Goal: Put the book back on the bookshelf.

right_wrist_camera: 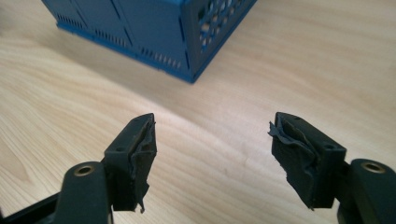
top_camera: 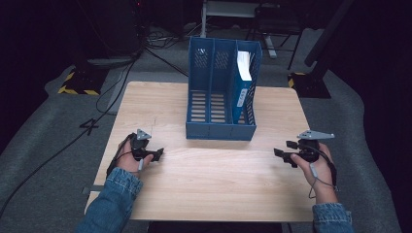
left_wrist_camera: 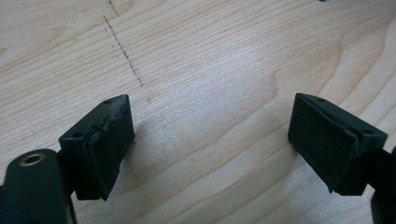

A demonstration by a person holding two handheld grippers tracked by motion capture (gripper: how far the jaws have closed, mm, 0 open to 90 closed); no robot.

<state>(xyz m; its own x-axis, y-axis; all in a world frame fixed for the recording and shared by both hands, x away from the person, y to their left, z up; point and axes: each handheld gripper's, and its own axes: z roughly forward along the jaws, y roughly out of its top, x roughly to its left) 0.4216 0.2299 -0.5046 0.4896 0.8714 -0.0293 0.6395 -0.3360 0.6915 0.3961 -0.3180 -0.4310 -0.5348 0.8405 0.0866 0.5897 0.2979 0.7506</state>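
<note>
One white-and-blue book stands upright in the rightmost compartment of the blue slotted plastic file rack, which sits on the pale wooden table at about twelve o'clock from the person's hands. The rack's other two compartments, to the left of the book, look empty. Judging from how things lie, the filing of that book seems done, and nothing else lies loose on the tabletop waiting to be put away, so little or nothing appears to be left.

Both hands rest low over the near part of the table, well apart from each other and from the rack. The left gripper sits at roughly eight o'clock from the rack; in the left gripper view its black jaws stand wide apart over bare wood grain, with nothing between the pads. The right gripper sits at roughly four o'clock from the rack; in the right gripper view its jaws also stand apart, their worn rubber pads clamped on nothing, with only table between them and the near corner of the rack at about eleven o'clock ahead.
</note>
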